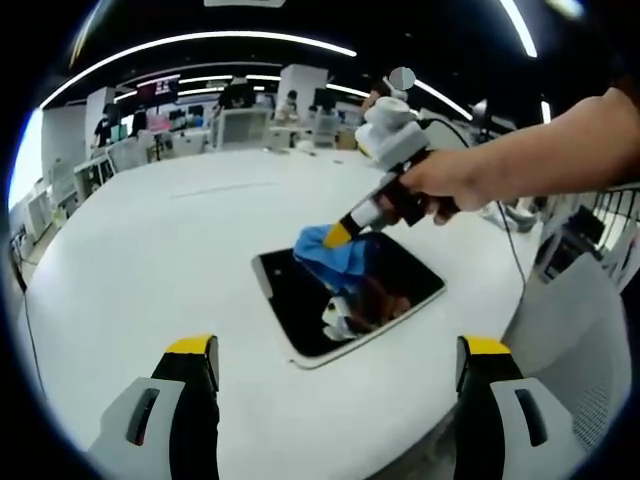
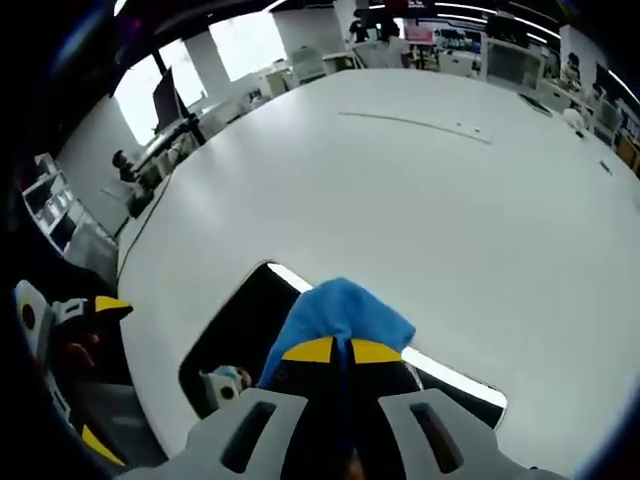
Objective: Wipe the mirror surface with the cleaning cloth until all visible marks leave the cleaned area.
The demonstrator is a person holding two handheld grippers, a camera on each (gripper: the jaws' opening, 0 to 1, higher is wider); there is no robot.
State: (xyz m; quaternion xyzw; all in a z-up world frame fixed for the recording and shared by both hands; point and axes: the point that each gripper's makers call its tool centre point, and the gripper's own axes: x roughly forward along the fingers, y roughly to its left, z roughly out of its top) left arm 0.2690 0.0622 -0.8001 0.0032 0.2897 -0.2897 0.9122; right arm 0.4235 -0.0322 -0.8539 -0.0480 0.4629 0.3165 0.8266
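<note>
Right gripper (image 2: 341,352) clenched on your blue cloth (image 2: 342,308), pressing mirror (image 1: 345,290); mirror's long axis runs 10-to-4 on bench (image 1: 180,250). Left gripper (image 1: 338,365) released.

Bright overhead strip lights, soft shadows, mirror (image 1: 350,290) reflections, fisheye-warped edges

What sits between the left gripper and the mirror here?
Nothing: in the left gripper view, bare white table separates the open left gripper from the mirror, where the right gripper holds the blue cloth.
</note>
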